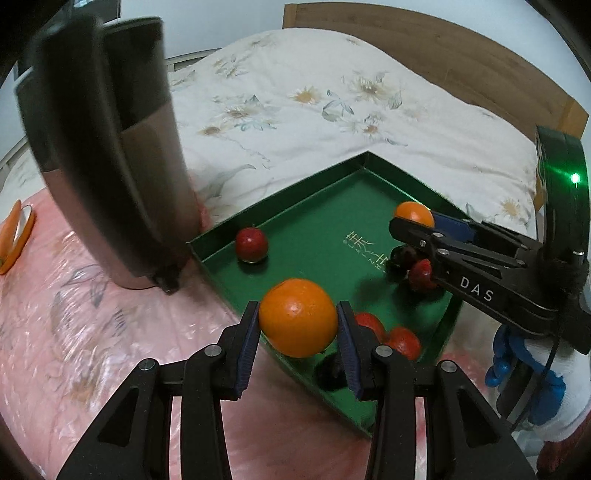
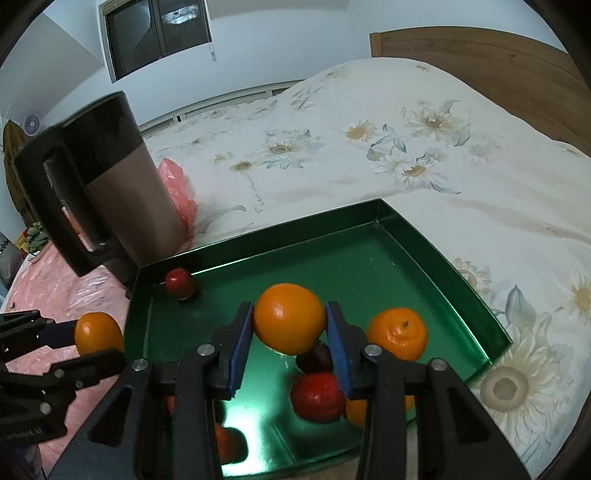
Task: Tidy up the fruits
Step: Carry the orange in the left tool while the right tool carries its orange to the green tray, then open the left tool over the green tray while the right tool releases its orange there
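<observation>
A tall jug (image 2: 110, 184) with a dark upper band, a brownish metallic body and a black handle stood on a pink plastic sheet (image 1: 74, 332), near the bed. Behind it lay a white quilt (image 2: 369, 147) printed with pale daisies, which covered most of the bed, and a wooden headboard (image 2: 498, 62) rose along the far side. A crumpled pink bag (image 2: 177, 184) sat just beside the jug, against the quilt. On the pink sheet, well apart from the jug, lay an orange-rimmed object (image 1: 16, 236), cut off by the edge of the left wrist view. A dark window (image 2: 159, 33) was set high in the pale wall.
</observation>
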### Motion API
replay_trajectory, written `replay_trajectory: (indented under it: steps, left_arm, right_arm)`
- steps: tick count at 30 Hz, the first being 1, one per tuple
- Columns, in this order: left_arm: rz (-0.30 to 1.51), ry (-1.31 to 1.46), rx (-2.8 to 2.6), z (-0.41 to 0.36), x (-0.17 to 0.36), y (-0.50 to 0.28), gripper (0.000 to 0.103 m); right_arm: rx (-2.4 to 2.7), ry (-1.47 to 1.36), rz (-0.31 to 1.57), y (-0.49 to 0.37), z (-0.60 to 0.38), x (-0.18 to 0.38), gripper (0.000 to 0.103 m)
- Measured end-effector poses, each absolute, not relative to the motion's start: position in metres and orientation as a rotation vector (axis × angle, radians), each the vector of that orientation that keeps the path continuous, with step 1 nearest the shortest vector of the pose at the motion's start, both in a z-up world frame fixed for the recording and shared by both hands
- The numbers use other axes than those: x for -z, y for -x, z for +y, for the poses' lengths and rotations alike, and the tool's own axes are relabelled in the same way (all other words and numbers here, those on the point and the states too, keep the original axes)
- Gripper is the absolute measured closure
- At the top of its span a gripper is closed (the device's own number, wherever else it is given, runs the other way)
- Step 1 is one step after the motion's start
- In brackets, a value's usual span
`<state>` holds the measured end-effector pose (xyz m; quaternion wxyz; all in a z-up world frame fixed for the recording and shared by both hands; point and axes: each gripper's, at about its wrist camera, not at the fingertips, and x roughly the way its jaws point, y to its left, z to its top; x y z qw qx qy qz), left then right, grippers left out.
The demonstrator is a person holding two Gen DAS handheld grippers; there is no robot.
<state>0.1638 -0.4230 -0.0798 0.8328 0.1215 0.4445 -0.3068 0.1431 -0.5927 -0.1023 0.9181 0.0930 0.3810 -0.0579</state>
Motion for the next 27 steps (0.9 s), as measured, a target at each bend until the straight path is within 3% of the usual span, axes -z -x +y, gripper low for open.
replay_trajectory:
  steps: [26,27]
  left_arm:
    - [0.973,-0.337,0.642,-0.449,0.114,-0.169,0.067]
    - [0.972,-0.337,0.640,-0.449,0.113,-0.169,0.067]
  right_arm:
    - [0.165,-0.156,0.825,-0.163,-0.600,0.130,0.055]
    - [0.167,-0.157,0.823,-0.162,-0.599,0.129,0.046]
